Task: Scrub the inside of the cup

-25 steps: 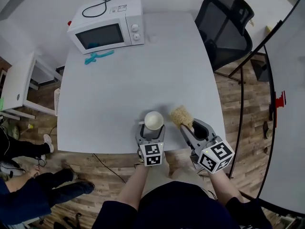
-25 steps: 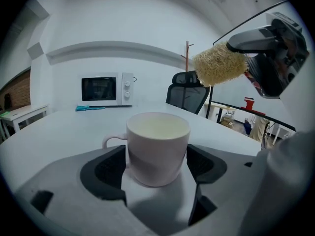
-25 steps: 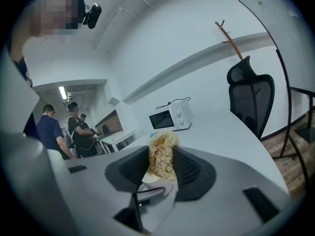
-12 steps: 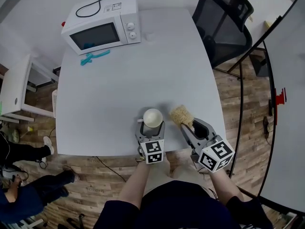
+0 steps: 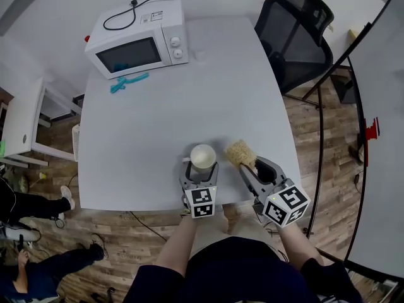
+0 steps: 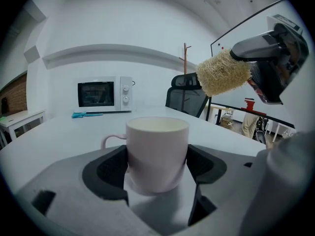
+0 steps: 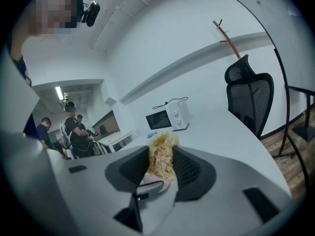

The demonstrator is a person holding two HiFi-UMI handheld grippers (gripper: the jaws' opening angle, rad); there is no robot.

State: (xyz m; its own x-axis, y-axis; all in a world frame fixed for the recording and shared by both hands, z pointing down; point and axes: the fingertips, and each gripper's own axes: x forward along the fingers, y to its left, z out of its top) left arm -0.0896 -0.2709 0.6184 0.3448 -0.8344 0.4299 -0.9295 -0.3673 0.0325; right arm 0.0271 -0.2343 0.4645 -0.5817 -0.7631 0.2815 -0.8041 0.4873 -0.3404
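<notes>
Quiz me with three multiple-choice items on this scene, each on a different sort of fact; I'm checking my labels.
1. The microwave stands on the table at its:
A) near edge
B) far left corner
C) centre

2. The small thing lying in front of the microwave is:
A) red
B) teal
C) yellow

3. Relative to the cup, the sponge is:
A) inside it
B) under it
C) beside it, clamped in the right tool

Answers:
1 B, the head view shows it at the far left corner.
2 B, it is plainly teal against the white table.
3 C, the jaws pinch the sponge to the right of the cup's rim.
</notes>
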